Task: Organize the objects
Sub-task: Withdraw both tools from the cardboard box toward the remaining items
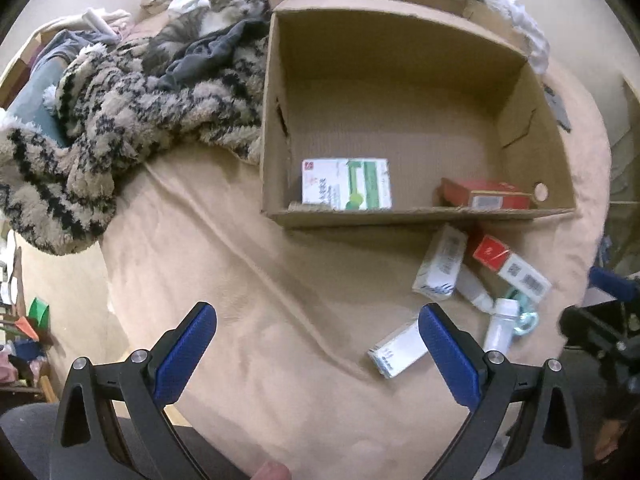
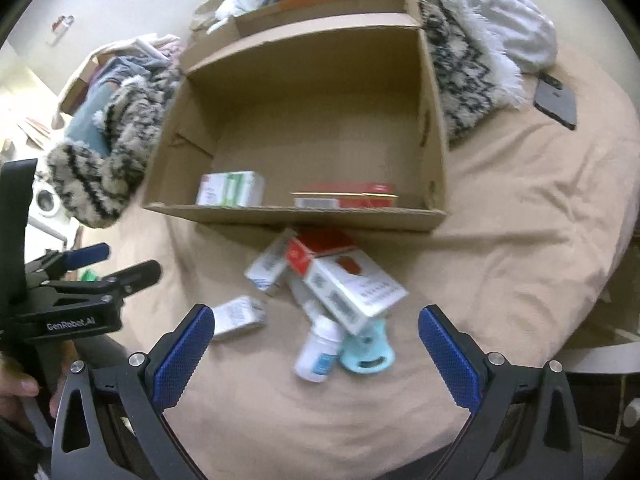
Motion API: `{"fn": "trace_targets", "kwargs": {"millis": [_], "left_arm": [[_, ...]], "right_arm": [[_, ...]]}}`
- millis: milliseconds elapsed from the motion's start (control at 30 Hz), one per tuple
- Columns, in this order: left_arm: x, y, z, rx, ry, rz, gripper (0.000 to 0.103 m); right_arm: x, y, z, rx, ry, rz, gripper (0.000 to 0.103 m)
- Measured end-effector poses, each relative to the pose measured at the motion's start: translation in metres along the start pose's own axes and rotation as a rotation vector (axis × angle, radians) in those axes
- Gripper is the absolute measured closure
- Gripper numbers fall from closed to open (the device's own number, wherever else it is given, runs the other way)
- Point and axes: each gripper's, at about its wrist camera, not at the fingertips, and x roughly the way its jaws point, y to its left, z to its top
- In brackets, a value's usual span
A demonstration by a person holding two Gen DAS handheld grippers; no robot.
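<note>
- Right wrist view was motion-blurred; print on the packs was unreadable.
- Cardboard box (image 1: 416,216) sat open-topped on the bed (image 1: 240,280). Its near wall hid the lower edges of the white-green pack (image 1: 346,184) and the red pack (image 1: 486,194) inside.
- Loose pile lay on the sheet just in front of that wall: a red-white carton (image 2: 352,288) stacked tilted over the others, a white bottle (image 2: 318,350) partly under it, and a pale blue plastic piece (image 2: 370,354) mostly covered.
- Small white box (image 2: 240,316) lay apart on the pile's left, near the right claw's left finger.
- Left claw (image 1: 318,360) was wide open, nothing held; bare sheet lay between its fingers.
- Right claw (image 2: 316,364) was wide open, empty, with bottle and blue piece framed between the fingers; contact not evident.
- Box floor was mostly bare behind the two packs.
- Fuzzy patterned blanket (image 1: 132,120) crowded the box's left wall; a cat (image 1: 208,16) lay beyond.
- Sheet was tan and creased; claw pads were blue and ribbed.
</note>
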Motion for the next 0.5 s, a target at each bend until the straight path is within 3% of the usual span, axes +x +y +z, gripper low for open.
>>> {"fn": "trace_targets", "kwargs": {"millis": [100,500], "left_arm": [[0.008,0.005,0.0,-0.036,0.031,-0.032,0.002],[0.019,0.015,-0.001,-0.063,0.072,-0.03,0.002]], "right_arm": [[0.002,-0.008,-0.001,0.016,0.008,-0.016,0.0],[0.01,-0.041,0.008,0.171,0.01,-0.051,0.0]]}}
